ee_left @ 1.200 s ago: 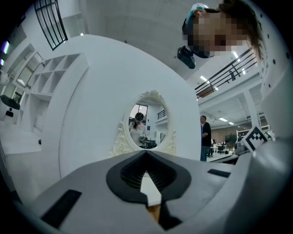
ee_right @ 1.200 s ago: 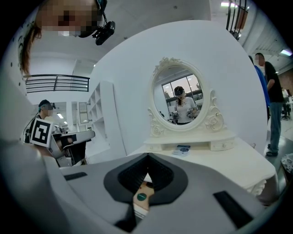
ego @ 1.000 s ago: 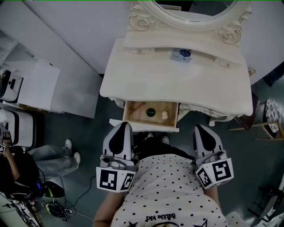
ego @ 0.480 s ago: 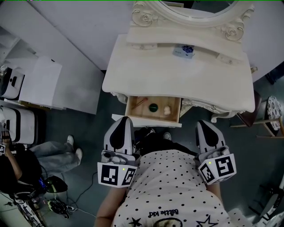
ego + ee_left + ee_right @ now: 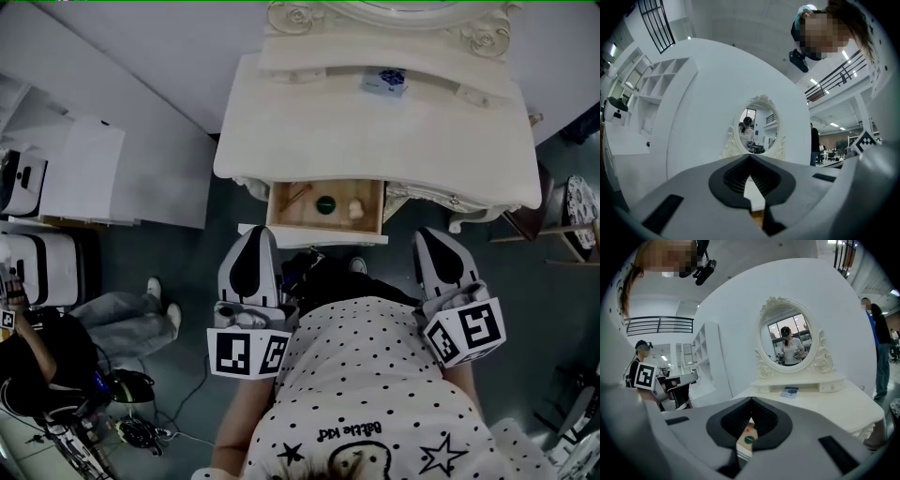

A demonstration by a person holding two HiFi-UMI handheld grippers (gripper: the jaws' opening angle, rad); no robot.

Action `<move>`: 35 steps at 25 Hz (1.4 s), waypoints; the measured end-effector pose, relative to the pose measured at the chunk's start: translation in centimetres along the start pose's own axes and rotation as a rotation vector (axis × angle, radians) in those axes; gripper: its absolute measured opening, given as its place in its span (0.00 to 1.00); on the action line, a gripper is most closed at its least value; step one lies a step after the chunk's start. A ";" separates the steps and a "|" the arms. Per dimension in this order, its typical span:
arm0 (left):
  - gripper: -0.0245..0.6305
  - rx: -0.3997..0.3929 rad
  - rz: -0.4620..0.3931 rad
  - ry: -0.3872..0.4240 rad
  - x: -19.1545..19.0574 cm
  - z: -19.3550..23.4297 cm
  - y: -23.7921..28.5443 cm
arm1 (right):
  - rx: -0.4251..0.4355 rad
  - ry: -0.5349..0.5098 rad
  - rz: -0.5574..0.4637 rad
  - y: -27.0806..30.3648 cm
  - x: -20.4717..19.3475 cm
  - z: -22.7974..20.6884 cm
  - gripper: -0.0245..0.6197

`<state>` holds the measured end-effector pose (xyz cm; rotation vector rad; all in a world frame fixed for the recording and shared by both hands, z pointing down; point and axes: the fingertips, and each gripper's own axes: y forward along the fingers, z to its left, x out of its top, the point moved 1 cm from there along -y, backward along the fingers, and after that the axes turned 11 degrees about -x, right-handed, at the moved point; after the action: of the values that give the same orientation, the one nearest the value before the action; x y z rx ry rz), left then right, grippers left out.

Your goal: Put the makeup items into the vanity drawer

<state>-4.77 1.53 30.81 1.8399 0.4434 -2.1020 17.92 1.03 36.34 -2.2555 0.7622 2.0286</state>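
In the head view, you hold both tongs low against your dotted shirt (image 5: 375,394), short of the vanity top (image 5: 375,141). The left tongs (image 5: 255,239) and right tongs (image 5: 429,236) point toward the vanity. The open drawer (image 5: 277,208) lies just ahead of their tips and between them, nearer the left pair. Inside it sit a green pot (image 5: 325,201), a pale lump (image 5: 355,209) on the side toward the right tongs, and a thin red stick (image 5: 298,195) on the side toward the left tongs. Far beyond both tips, a small blue-patterned box (image 5: 384,82) rests on the raised shelf at the back.

In the left gripper view, the left tongs (image 5: 751,180) have their jaws closed together with nothing between them. A sliver of pale top and brown wood shows through the slit. The oval mirror (image 5: 757,124) stands straight ahead.

In the right gripper view, the right tongs (image 5: 749,425) are closed and empty too. Past the slit between the jaws you can see the green pot (image 5: 749,440) down in the drawer. The mirror (image 5: 787,338) and the box (image 5: 790,391) lie beyond, slightly right of the tips.
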 end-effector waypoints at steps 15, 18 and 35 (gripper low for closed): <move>0.05 0.006 0.014 -0.045 0.0 6.1 -0.2 | -0.059 -0.036 0.067 2.8 -0.3 3.0 0.05; 0.05 0.007 0.028 -0.031 0.6 8.2 -0.2 | -0.076 -0.031 0.084 3.8 -0.2 3.9 0.05; 0.05 -0.071 0.067 -0.019 1.3 13.4 0.7 | -0.172 0.018 0.067 7.1 -0.1 6.6 0.05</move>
<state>-16.65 -4.91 31.24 1.7692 0.4400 -2.0310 9.22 -3.04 37.53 -2.3703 0.6998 2.1862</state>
